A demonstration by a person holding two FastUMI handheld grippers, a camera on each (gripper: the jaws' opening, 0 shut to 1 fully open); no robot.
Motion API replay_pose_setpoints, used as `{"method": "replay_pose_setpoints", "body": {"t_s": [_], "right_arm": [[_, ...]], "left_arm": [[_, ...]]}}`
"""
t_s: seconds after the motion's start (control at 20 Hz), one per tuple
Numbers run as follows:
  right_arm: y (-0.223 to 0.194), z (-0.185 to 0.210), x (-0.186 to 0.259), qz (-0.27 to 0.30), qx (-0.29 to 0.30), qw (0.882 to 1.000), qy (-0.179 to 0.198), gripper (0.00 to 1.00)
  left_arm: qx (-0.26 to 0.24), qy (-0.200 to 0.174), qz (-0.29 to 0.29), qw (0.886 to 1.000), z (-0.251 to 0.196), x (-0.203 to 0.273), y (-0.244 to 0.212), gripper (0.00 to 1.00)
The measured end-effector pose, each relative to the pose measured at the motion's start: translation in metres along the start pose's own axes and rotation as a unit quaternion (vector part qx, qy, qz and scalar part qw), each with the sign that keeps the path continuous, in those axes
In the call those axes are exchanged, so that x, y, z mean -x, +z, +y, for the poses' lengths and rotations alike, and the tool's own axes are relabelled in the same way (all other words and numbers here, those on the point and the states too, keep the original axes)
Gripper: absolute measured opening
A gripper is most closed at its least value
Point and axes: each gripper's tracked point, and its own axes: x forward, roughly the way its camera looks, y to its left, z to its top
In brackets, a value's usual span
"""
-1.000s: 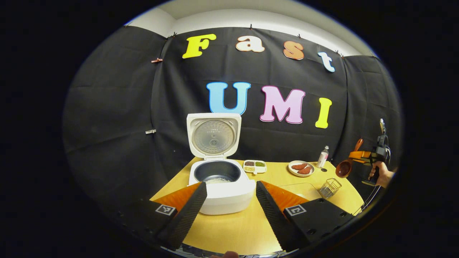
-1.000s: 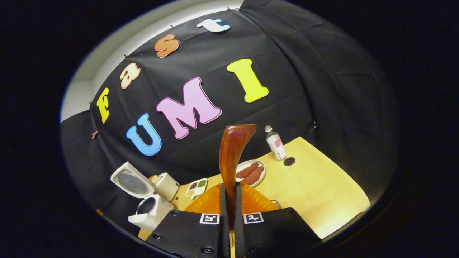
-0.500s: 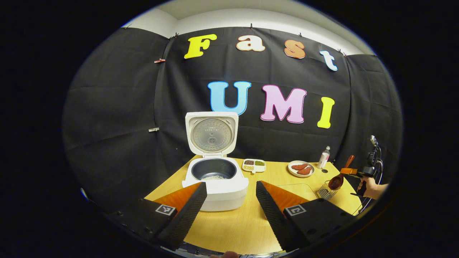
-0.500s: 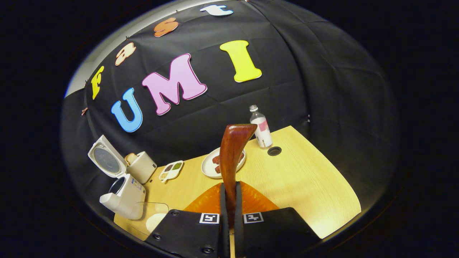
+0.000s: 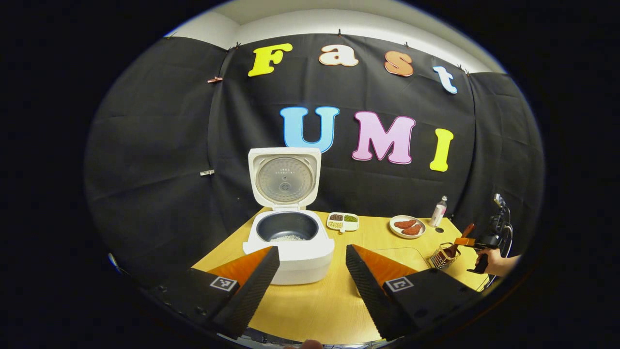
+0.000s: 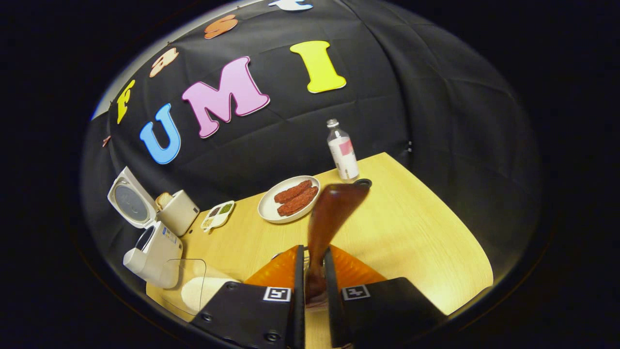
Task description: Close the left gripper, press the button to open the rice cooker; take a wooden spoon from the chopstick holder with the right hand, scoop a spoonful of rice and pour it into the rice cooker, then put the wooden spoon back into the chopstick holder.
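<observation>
The rice cooker [image 5: 288, 245] is standing open with rice inside, so the left gripper [image 5: 310, 286] is waiting with its jaws apart. At the right, the right gripper [image 6: 314, 295] is lowering the wooden spoon [image 6: 329, 218] into the chopstick holder [image 5: 443, 257]; its jaws seem slightly loosened around the handle.

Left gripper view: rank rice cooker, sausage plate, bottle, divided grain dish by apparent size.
1. rice cooker, lid up, by far the largest
2. sausage plate
3. divided grain dish, close to the plate
4. bottle, smallest

The cooker is also nearest the camera, so its lead is partly nearness.
</observation>
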Motion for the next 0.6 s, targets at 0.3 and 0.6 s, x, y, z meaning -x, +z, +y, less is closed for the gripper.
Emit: {"method": "replay_pose_setpoints", "body": {"t_s": [0.3, 0.6], "right_arm": [[0.014, -0.017, 0.051, -0.014, 0.005, 0.999, -0.050, 0.97], [0.044, 0.019, 0.126, -0.053, 0.013, 0.997, -0.060, 0.98]], "left_arm": [[0.004, -0.011, -0.017, 1.000, 0.017, -0.006, 0.018, 0.95], [0.018, -0.029, -0.050, 0.998, 0.036, -0.023, 0.055, 0.95]]}}
